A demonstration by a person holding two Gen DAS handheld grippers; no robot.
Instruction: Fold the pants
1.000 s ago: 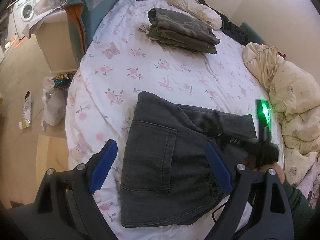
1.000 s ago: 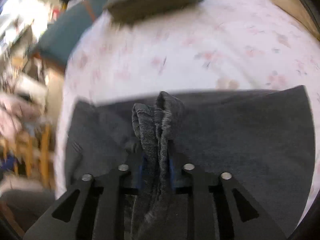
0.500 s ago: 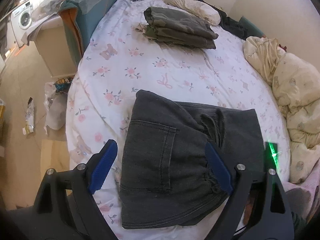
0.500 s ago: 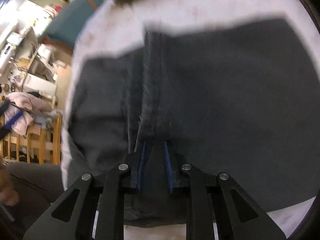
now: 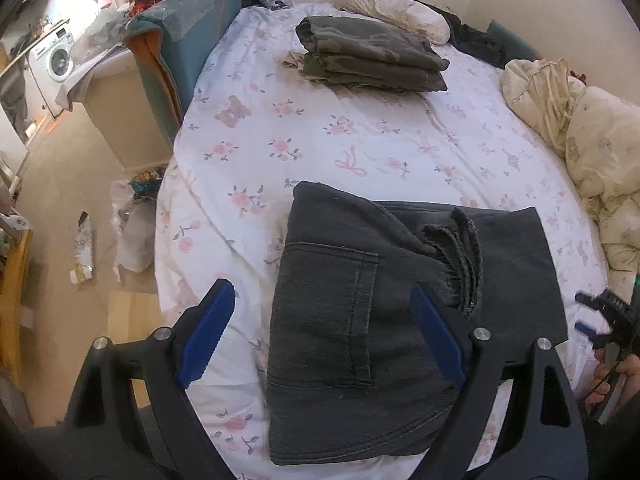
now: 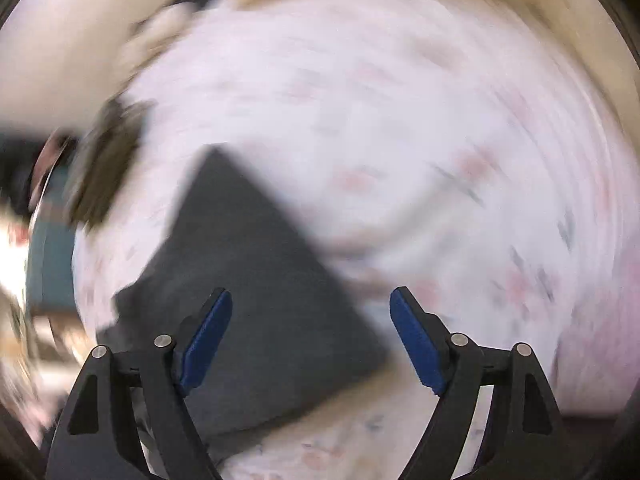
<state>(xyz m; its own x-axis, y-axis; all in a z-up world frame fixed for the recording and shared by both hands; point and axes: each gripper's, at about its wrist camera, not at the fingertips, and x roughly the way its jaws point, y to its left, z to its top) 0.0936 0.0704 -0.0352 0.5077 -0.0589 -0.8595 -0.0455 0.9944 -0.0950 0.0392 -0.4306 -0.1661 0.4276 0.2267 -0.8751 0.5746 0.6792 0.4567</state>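
While the pants lie folded, left tool and right tool both wide apart, empty.

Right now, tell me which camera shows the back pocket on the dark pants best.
The left wrist view: the back pocket is sharp, its stitched outline complete on the folded dark pants. The right wrist view is motion-blurred; the pants are a dark shape there, no pocket discernible.

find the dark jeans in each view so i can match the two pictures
Left wrist: the jeans lie folded at lower centre on the bed, pocket up, between the open left tongs.
Right wrist: the jeans are a blurred dark patch at lower left, reaching in between the open right tongs.
Shared landmark: the folded camo stack, top centre in the left view, a blur at far left in the right view.
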